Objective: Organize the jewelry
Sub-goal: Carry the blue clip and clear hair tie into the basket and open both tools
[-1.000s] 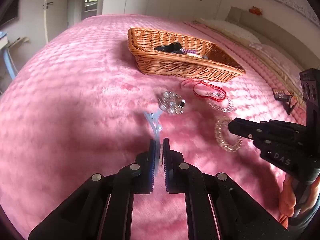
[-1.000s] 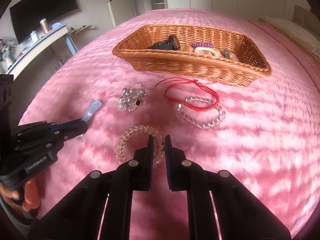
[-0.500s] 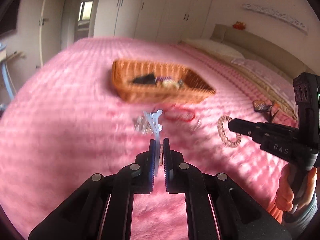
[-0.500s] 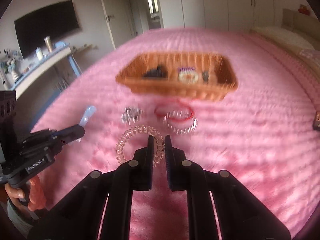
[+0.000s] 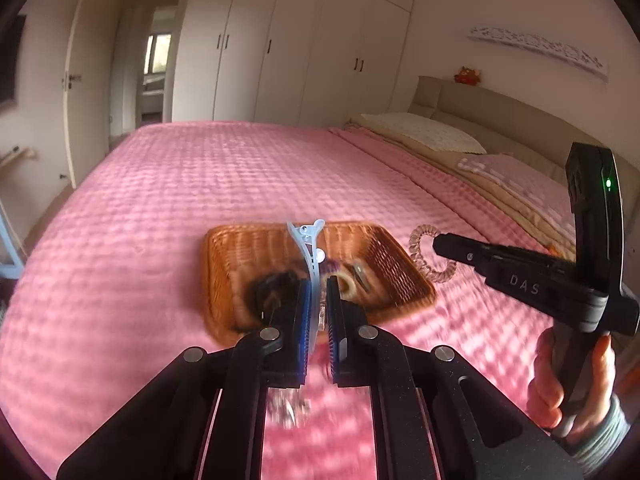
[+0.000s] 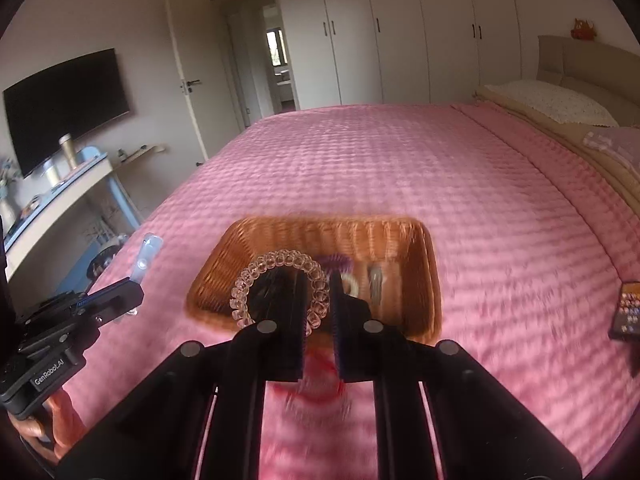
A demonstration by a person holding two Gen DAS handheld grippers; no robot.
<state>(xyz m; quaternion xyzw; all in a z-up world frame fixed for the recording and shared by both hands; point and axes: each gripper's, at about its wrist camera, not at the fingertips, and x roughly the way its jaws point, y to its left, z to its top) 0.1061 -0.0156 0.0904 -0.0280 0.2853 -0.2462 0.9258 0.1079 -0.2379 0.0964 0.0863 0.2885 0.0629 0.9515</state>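
Note:
My left gripper [image 5: 318, 300] is shut on a pale blue hair clip [image 5: 308, 250] that sticks up from its fingers, in the air over the near side of the wicker basket [image 5: 224, 276]. My right gripper [image 6: 318, 300] is shut on a clear spiral bracelet [image 6: 280, 260], also raised before the basket [image 6: 430, 280]. In the left wrist view the right gripper [image 5: 438, 246] carries the bracelet [image 5: 422, 254] beside the basket's right end. In the right wrist view the left gripper [image 6: 134, 286] holds the clip [image 6: 146, 256] to the left. The basket holds a black item [image 5: 272, 284], a purple ring and a cream ring.
A silver jewel piece [image 5: 288, 408] lies blurred on the pink bedspread [image 5: 200, 184] below my left fingers. A red cord bracelet [image 6: 316, 394] lies under my right fingers. A dark remote-like object [image 6: 626, 312] rests at the right. Pillows and headboard are far right; a desk stands left.
Both grippers have lifted off the bedspread, carrying the clip and the spiral bracelet up and toward the basket. The basket now sits much lower and nearer in both views.

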